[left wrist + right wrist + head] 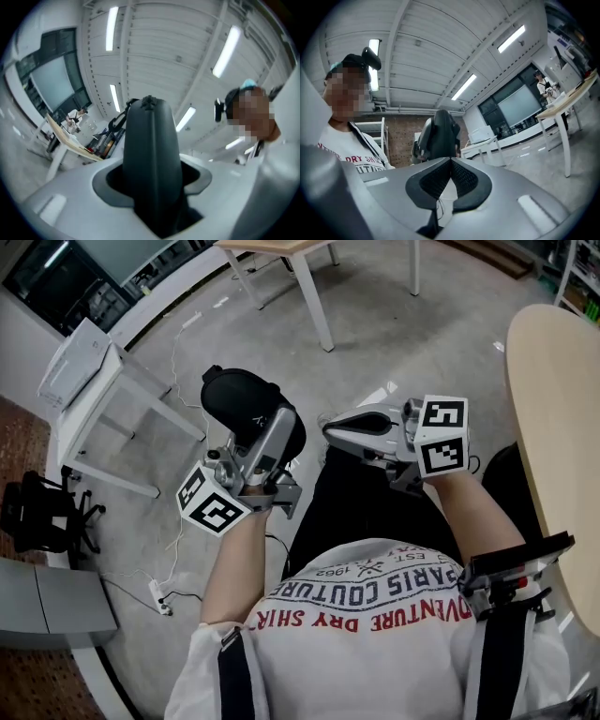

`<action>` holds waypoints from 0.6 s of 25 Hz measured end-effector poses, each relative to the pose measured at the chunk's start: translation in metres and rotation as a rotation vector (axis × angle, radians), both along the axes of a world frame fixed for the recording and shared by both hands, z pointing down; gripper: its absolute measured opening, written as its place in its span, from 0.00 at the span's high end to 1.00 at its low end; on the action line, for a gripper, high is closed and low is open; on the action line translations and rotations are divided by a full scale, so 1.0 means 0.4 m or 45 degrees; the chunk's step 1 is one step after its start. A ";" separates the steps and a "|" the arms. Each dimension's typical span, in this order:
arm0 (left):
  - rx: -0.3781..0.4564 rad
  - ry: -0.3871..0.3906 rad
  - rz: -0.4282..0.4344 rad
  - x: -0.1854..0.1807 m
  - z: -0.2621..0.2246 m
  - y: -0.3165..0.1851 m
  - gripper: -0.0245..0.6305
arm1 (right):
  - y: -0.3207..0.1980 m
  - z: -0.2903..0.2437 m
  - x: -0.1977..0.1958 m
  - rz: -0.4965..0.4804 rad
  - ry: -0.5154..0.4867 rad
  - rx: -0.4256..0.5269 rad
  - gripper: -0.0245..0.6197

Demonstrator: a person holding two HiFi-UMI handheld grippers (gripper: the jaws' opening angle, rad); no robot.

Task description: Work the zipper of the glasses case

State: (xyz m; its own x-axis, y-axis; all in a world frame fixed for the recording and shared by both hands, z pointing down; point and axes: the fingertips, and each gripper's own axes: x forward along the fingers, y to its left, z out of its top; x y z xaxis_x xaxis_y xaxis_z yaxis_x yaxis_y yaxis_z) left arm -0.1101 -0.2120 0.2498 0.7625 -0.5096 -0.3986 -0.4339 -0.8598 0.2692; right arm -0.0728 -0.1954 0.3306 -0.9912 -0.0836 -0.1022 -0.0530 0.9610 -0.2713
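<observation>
The black glasses case (242, 401) is held in the air over the person's lap, with my left gripper (269, 434) shut on its near end. In the left gripper view the case (152, 154) stands upright between the jaws and fills the middle, a seam running down it. My right gripper (330, 425) hovers just right of the case, apart from it, pointing toward it. Its ribbed pads (461, 176) meet with nothing between them. Past them the case (440, 135) shows in the left gripper's hold.
A white desk with a printer (80, 362) stands at the left, a white-legged table (300, 268) ahead. A round wooden tabletop (558, 437) runs along the right. A black chair (42, 512) and a power strip (159, 598) are on the floor at left.
</observation>
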 end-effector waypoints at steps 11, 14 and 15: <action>-0.289 -0.705 -0.337 -0.051 0.304 -0.069 0.57 | -0.062 0.116 0.036 0.269 0.322 0.168 0.96; -0.289 -0.752 -0.334 -0.048 0.317 -0.066 0.57 | -0.069 0.126 0.038 0.281 0.329 0.161 0.96; -0.289 -0.764 -0.330 -0.044 0.321 -0.065 0.57 | -0.071 0.129 0.041 0.284 0.325 0.155 0.96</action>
State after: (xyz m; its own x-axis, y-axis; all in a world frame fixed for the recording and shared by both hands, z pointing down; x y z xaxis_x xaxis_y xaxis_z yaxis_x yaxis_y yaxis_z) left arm -0.1278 -0.2379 0.3782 0.6600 -0.7264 0.1918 -0.7481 -0.6588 0.0793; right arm -0.0565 -0.2237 0.3821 -0.9448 -0.3033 0.1240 -0.3166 0.9426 -0.1064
